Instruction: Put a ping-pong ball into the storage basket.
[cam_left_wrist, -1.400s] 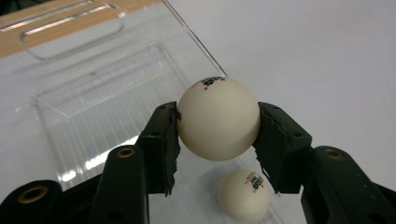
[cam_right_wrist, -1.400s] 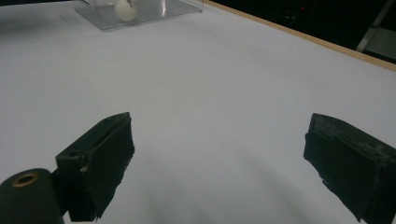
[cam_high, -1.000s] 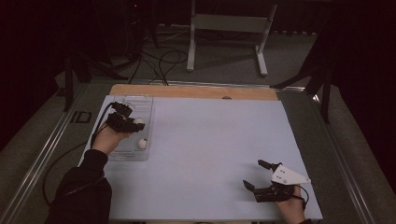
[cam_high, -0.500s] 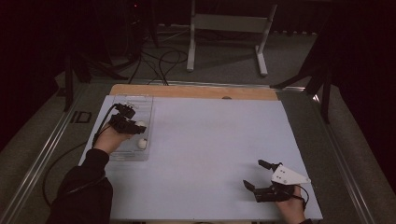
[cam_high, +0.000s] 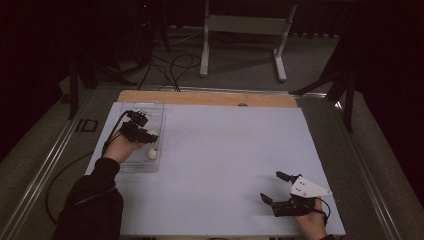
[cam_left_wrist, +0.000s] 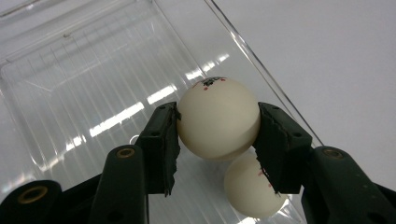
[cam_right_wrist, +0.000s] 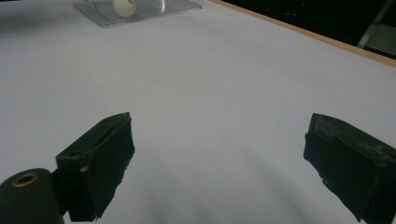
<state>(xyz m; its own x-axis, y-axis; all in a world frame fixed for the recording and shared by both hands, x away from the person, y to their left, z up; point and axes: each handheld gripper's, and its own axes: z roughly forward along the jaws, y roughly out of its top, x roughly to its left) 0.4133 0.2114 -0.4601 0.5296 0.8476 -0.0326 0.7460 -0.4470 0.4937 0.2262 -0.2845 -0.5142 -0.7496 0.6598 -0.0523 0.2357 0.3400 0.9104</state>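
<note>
The bench (cam_high: 225, 150) carries a clear plastic tray (cam_high: 131, 165) near its left edge. The person's left forearm, in a dark sleeve, reaches in from the lower left, and the left hand (cam_high: 121, 146) rests over the tray with the left claw (cam_high: 149, 134) pointing across it toward the tray's right wall. At the lower right corner the right hand (cam_high: 312, 222) lies low on the bench, well apart from the tray; the right claw (cam_high: 272, 187) points left across the bare surface with its jaws spread wide and nothing between them.

In the left gripper view, the left claw (cam_left_wrist: 217, 135) is clamped on a white ball (cam_left_wrist: 218, 117), one pad on each side, held above the tray's ribbed floor (cam_left_wrist: 84, 84). A second white ball (cam_left_wrist: 247, 186) lies in the tray just below it, beside the right wall.
</note>
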